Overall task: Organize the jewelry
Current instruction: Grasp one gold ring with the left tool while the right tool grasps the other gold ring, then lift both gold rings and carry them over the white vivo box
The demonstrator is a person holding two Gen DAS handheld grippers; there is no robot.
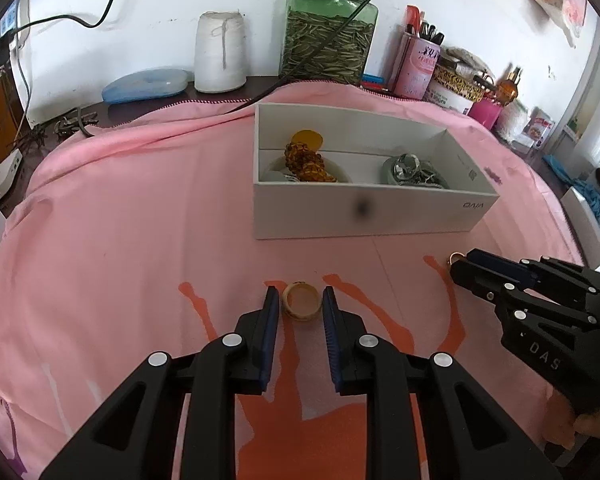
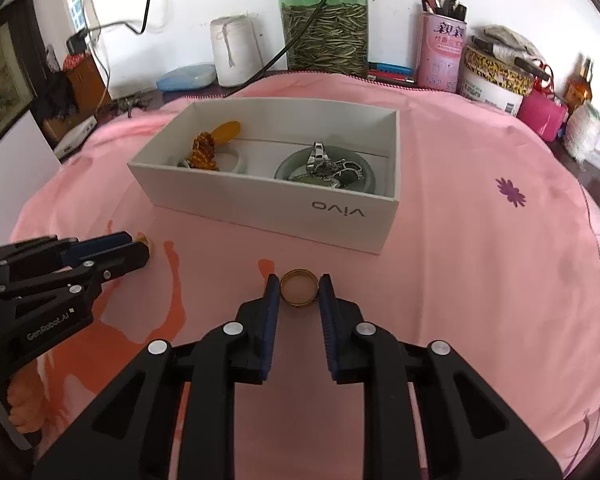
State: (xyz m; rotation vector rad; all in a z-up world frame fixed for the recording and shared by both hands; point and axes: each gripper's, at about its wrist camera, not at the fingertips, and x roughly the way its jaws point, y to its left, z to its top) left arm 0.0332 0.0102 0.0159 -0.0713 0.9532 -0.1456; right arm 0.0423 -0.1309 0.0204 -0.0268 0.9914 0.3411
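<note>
A white box (image 1: 364, 208) stands on the pink cloth; it also shows in the right wrist view (image 2: 268, 200). It holds amber jewelry (image 1: 306, 160) on the left and silver jewelry (image 1: 414, 170) on the right. My left gripper (image 1: 301, 300) is open around a pale yellow ring (image 1: 302, 303) lying on the cloth; whether the pads touch it I cannot tell. My right gripper (image 2: 299, 290) is open around a gold ring (image 2: 299, 287) on the cloth. Each gripper shows in the other's view: the right (image 1: 466, 264), the left (image 2: 134, 246).
Along the wall stand a green jar (image 1: 328, 28), a white thread spool (image 1: 220, 52), a pink pen cup (image 1: 416, 62), a blue case (image 1: 146, 85) and tins. A black cable (image 1: 308, 60) runs down to the cloth behind the box.
</note>
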